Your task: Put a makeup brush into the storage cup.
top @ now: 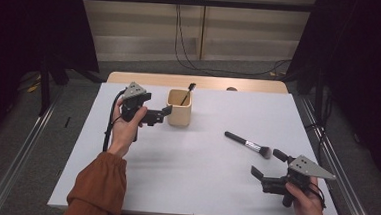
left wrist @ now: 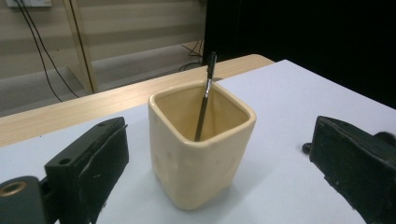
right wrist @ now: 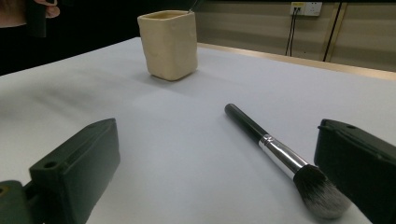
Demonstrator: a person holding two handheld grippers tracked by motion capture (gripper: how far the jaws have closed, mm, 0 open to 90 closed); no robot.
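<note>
One cream cup [top: 179, 108] near the table's [top: 183, 187] far edge holds one thin brush [top: 188, 93]; left tool [top: 166, 111] beside it, jaws apart. One makeup brush [top: 248, 144] lies near the gaping right tool [top: 266, 164], bare table between

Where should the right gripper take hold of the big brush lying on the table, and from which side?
Probably the black handle of the brush, from above, jaws across it: it lies flat, the handle is slim and stiff, and the bristles would squash. The right gripper sits open at the bristle end.
</note>
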